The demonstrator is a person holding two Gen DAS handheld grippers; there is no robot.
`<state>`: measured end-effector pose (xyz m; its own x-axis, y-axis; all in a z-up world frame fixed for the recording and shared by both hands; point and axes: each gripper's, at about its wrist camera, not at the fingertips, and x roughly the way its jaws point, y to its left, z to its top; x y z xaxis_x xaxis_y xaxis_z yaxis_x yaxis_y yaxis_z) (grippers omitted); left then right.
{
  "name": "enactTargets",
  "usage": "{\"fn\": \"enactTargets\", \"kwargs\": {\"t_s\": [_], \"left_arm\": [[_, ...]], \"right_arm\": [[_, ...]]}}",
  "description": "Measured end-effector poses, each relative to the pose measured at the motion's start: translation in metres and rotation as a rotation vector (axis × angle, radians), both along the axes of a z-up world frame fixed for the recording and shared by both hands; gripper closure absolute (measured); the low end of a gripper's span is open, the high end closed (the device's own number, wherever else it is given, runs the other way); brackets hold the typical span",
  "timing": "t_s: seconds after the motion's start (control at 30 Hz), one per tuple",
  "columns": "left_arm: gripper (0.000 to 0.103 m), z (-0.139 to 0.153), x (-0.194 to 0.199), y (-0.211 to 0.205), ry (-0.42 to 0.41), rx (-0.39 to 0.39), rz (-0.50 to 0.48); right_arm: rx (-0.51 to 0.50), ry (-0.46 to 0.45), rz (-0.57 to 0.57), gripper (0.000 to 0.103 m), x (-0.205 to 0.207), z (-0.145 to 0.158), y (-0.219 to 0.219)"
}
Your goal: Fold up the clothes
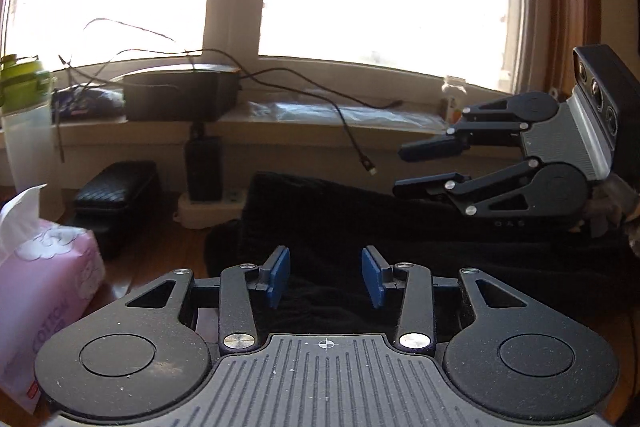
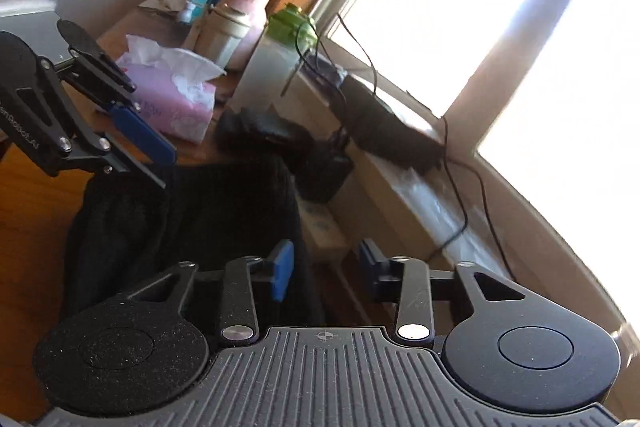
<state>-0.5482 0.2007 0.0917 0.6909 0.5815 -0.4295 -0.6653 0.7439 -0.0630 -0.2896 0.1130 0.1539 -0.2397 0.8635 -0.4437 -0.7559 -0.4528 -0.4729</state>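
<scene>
Left wrist view shows the left tongs [image 1: 326, 277] parted with nothing between the blue pads, hanging over a black garment [image 1: 360, 223] that lies on the wooden bench [image 1: 160, 259] below the window sill. To the right the right tongs [image 1: 416, 167] also stand released and empty, just above the cloth. From the right wrist, the garment's [image 2: 192, 211] far edge nears a pink tissue pack [image 2: 176, 103]. It looks soft, thick and light — likely to sag and bunch, so taking hold at a hem or corner, one side each, seems safest.
</scene>
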Motion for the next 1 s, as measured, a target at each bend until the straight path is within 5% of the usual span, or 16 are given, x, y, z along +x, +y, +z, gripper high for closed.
{"fn": "enactTargets", "kwargs": {"t_s": [0.13,0.33,0.67,1.0], "left_arm": [[0.060,-0.014,0.031,0.007,0.121,-0.018,-0.009],[0.063,-0.041,0.034,0.032,0.204,-0.100,0.033],[0.067,-0.039,0.019,0.013,0.279,-0.107,0.006],[0.066,-0.037,-0.015,-0.030,0.268,-0.097,0.010]], "right_arm": [[-0.161,0.086,-0.116,0.075,0.050,-0.025,-0.011],[-0.214,0.220,-0.312,0.074,0.105,-0.052,-0.003],[-0.364,0.328,-0.251,0.079,0.092,-0.074,0.004],[-0.314,0.289,-0.174,0.079,0.068,-0.070,-0.051]]}}
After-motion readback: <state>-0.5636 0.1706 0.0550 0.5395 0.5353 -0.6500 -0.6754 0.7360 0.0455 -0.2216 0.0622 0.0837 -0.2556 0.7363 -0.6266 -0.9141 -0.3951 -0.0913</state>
